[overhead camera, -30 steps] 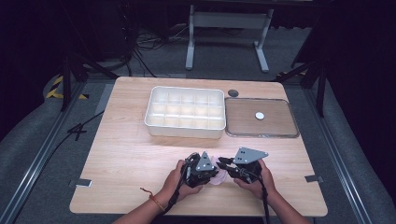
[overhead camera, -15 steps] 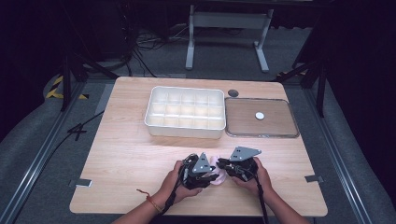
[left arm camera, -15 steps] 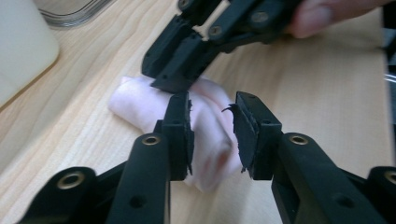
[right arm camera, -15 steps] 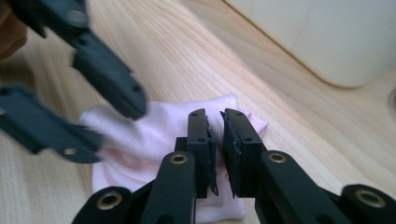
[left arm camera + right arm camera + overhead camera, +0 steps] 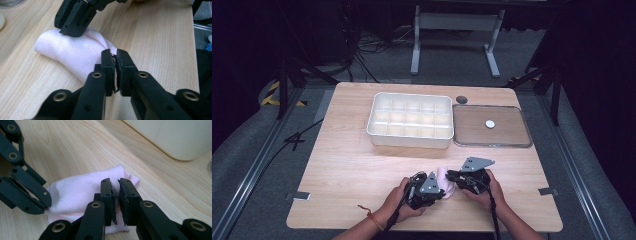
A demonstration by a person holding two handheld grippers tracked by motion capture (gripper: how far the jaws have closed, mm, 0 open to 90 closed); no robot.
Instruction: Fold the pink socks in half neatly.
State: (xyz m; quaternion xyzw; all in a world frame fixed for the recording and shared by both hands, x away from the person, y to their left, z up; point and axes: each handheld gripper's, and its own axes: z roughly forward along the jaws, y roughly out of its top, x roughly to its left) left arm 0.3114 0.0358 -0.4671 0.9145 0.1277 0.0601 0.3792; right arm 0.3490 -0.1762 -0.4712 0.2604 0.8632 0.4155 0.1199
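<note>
Pink cloth (image 5: 446,179) lies folded near the desk's front edge, both grippers (image 5: 115,58) (image 5: 115,184) clamped on it; storing it remains.

Both grippers are black. The left gripper (image 5: 428,189) and the right gripper (image 5: 466,178) each carry a grey three-cornered plate on top, with a black cable trailing toward six o'clock. Brass-coloured rivets dot the jaw links, and the pads look rough-edged. A red cord (image 5: 371,216) circles the left wrist.

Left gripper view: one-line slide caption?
Left hand-held gripper shut on a pink cloth on the wooden table.
</note>
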